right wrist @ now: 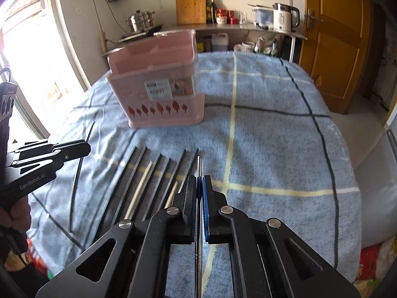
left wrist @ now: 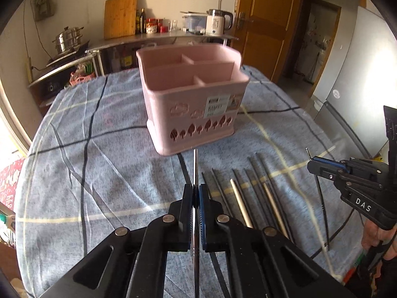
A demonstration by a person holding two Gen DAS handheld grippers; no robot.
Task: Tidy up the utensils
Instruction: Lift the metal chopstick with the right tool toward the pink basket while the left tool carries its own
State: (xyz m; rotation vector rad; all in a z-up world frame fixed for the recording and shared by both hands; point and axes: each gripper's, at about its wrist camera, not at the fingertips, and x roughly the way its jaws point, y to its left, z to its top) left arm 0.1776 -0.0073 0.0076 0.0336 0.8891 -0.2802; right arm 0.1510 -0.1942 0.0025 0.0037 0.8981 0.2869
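A pink utensil holder (left wrist: 193,99) with several empty compartments stands on the blue checked cloth; it also shows in the right wrist view (right wrist: 156,92). My left gripper (left wrist: 195,193) is shut on a metal chopstick (left wrist: 195,166) that points at the holder. My right gripper (right wrist: 199,186) is shut on another metal chopstick (right wrist: 198,166). Several dark and two pale chopsticks (left wrist: 250,193) lie in a row on the cloth between the grippers, also seen in the right wrist view (right wrist: 148,178). The right gripper shows at the right of the left wrist view (left wrist: 310,164), the left one at the left of the right wrist view (right wrist: 84,149).
The blue checked cloth (left wrist: 111,154) covers a round table. Behind stands a metal counter (left wrist: 161,38) with a cutting board, bottles, a kettle (left wrist: 218,21) and a steamer pot (left wrist: 68,38). A wooden door (right wrist: 332,39) is at the right.
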